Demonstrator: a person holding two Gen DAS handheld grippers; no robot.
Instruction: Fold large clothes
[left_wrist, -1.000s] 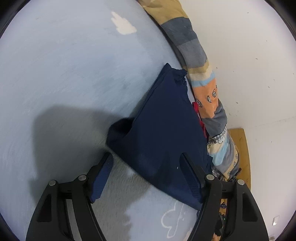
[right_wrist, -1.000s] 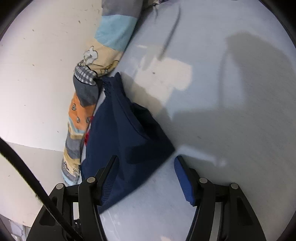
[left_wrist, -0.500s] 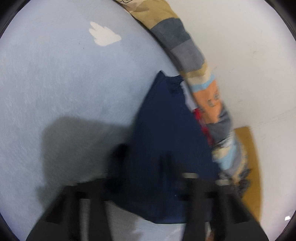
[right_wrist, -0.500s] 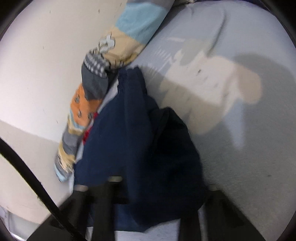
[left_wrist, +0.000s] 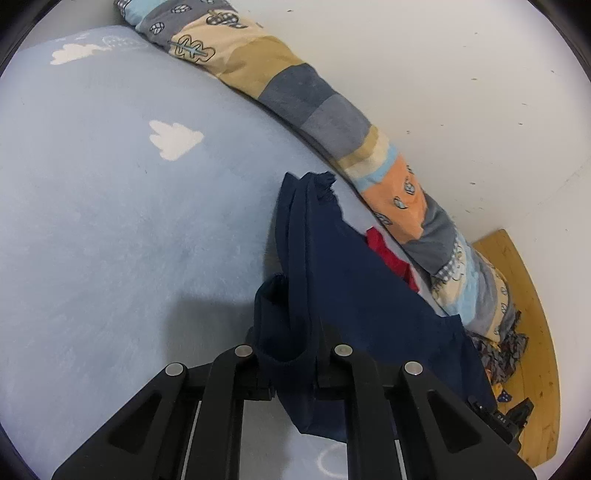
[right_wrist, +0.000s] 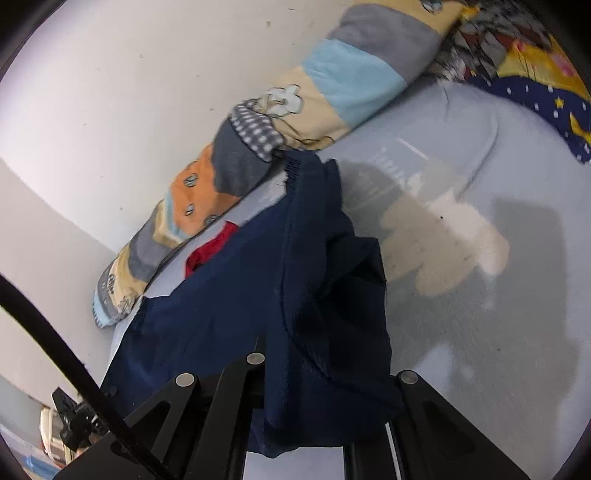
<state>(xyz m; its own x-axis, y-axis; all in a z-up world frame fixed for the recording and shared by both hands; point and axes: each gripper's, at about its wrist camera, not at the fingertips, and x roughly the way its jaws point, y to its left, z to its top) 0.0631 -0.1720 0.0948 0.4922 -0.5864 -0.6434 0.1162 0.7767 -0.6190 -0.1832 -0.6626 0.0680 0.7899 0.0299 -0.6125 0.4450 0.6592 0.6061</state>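
Observation:
A navy blue garment (left_wrist: 354, 291) lies on the light blue bed sheet (left_wrist: 110, 229) beside the wall. My left gripper (left_wrist: 291, 354) is shut on a bunched corner of the garment and lifts it off the sheet. My right gripper (right_wrist: 325, 373) is shut on another edge of the same navy garment (right_wrist: 229, 295), which drapes over its fingers. The fingertips of both are hidden in the cloth. A red piece (left_wrist: 388, 254) shows under the garment's far edge; it also shows in the right wrist view (right_wrist: 210, 247).
A long patchwork quilt roll (left_wrist: 332, 122) runs along the white wall (left_wrist: 461, 92); it also shows in the right wrist view (right_wrist: 295, 107). A dark starry blanket (right_wrist: 546, 96) lies at the far right. A wooden floor (left_wrist: 532, 314) shows past the bed's end.
Both grippers were open above the flat garment. They dropped onto it, closed on its near corners and lifted them, so the cloth now hangs bunched from the jaws.

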